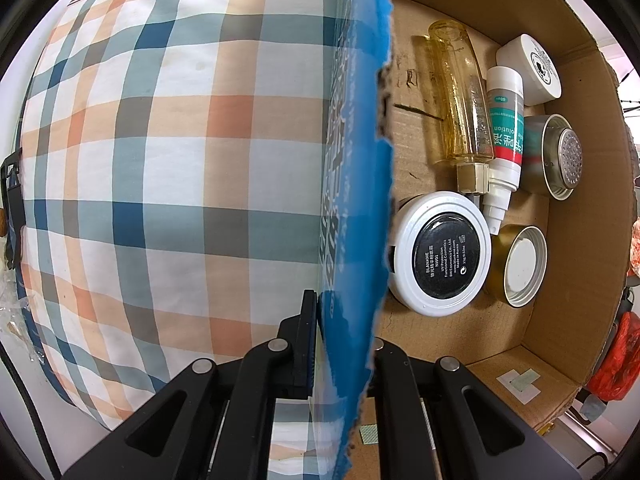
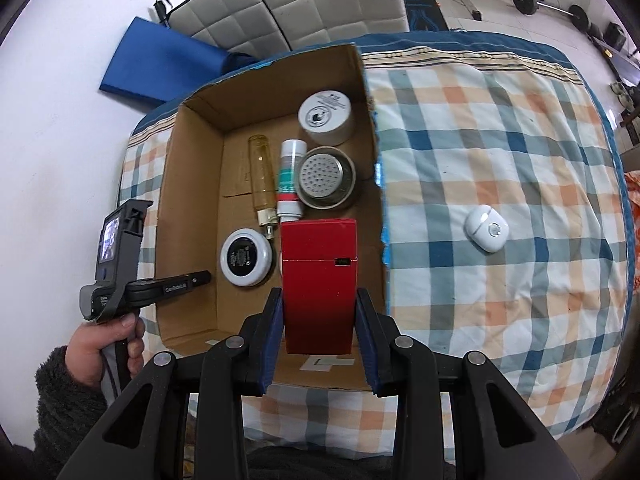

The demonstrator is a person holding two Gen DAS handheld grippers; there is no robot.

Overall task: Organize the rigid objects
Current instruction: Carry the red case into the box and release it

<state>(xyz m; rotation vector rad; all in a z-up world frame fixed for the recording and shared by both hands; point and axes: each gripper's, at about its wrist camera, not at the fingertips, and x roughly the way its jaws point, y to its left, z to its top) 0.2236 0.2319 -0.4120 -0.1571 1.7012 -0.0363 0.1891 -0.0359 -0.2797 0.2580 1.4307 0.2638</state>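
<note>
My right gripper point(image 2: 318, 300) is shut on a red rectangular box point(image 2: 318, 276) and holds it above the open cardboard box point(image 2: 192, 184). Inside lie a clear yellow bottle point(image 2: 262, 178), a white-green spray bottle point(image 2: 290, 176), a white jar point(image 2: 326, 118), a metal strainer cup point(image 2: 326, 178) and a round white compact point(image 2: 244, 258). My left gripper point(image 1: 344, 320) is shut on the box's blue-faced side wall point(image 1: 360, 160), also seen from the right wrist view as the left gripper point(image 2: 202, 278). A gold lid point(image 1: 520, 266) lies beside the compact point(image 1: 440, 252).
The box stands on a bed with a plaid cover point(image 2: 500, 140). A small white rounded case point(image 2: 486, 228) lies on the cover to the right of the box. A padded headboard point(image 2: 300, 4) and a blue mat point(image 2: 160, 60) stand behind. A person's hand point(image 2: 104, 344) grips the left handle.
</note>
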